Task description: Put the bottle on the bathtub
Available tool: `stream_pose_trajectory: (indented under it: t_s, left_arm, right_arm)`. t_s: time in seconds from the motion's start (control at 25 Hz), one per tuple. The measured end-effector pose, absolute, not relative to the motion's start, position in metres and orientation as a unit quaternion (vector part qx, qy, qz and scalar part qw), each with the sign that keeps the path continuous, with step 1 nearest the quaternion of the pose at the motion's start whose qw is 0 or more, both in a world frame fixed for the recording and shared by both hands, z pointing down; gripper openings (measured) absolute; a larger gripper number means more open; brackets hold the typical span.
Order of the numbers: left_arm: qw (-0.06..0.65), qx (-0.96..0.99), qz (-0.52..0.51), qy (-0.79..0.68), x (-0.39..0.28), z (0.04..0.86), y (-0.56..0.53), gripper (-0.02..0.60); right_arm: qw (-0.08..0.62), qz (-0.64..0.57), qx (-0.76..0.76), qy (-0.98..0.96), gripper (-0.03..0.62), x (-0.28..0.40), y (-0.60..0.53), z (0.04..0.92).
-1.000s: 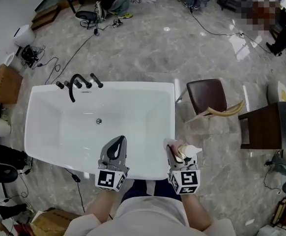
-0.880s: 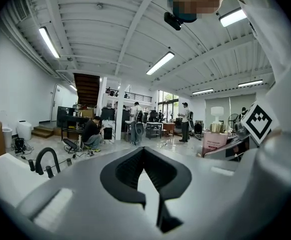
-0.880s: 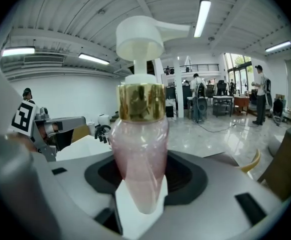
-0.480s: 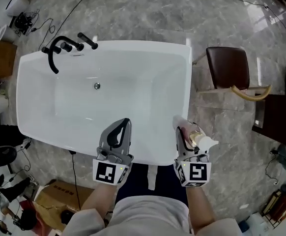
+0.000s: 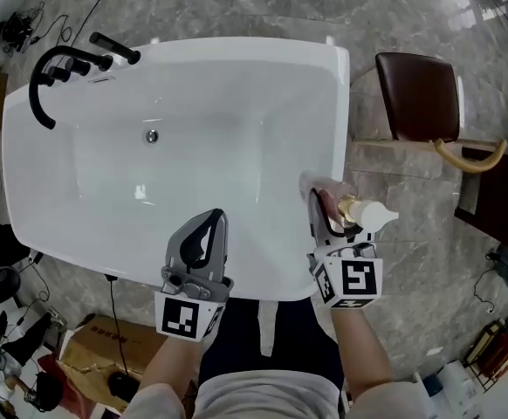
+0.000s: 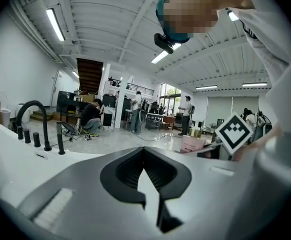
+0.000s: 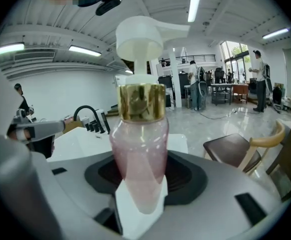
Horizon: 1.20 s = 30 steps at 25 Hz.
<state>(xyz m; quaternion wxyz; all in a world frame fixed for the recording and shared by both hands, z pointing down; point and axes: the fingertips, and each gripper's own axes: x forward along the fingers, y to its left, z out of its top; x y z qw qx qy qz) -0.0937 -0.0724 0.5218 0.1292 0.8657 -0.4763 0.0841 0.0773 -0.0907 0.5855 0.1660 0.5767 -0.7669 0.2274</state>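
Observation:
The white bathtub (image 5: 332, 103) fills the middle of the head view, with a black faucet (image 5: 51, 70) at its far left corner. My right gripper (image 5: 324, 202) is shut on a pink bottle (image 5: 348, 206) with a gold collar and a white pump, held above the tub's right rim near the front corner. In the right gripper view the bottle (image 7: 138, 146) stands upright between the jaws, pump on top. My left gripper (image 5: 209, 220) is shut and holds nothing; it hovers over the tub's near side. In the left gripper view the left gripper (image 6: 144, 153) points along the tub towards the faucet (image 6: 31, 118).
A brown chair (image 5: 418, 94) stands on the marble floor just right of the tub, also seen as the chair (image 7: 235, 151) in the right gripper view. A cardboard box (image 5: 92, 349) and cables lie at the lower left. People work far back in the hall.
The view has moved forward over the tub. Both grippers have advanced from the near edge; the right one carries the bottle to above the right rim.

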Motion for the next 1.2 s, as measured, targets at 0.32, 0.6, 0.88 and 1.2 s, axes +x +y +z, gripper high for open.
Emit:
stream_pose_trajectory:
  t_s: [0.32, 0.6, 0.88, 1.2]
  left_arm:
    - [0.121, 0.857, 0.089, -0.493, -0.094, 0.564, -0.099, 0.008]
    - [0.108, 0.852, 0.081, -0.506, -0.100, 0.575, -0.114, 0.008]
    - [0.109, 0.848, 0.081, -0.512, -0.102, 0.579, -0.117, 0.008]
    - [0.116, 0.845, 0.085, -0.516, -0.101, 0.583, -0.112, 0.008]
  right_arm:
    - [0.180, 0.179, 0.591, -0.765, 0.217, 0.105, -0.213, 0.627]
    - [0.192, 0.164, 0.605, -0.755, 0.216, 0.125, -0.317, 0.640]
    - [0.186, 0.165, 0.615, -0.749, 0.216, 0.127, -0.388, 0.644]
    - [0.196, 0.189, 0.635, -0.723, 0.217, 0.129, -0.424, 0.657]
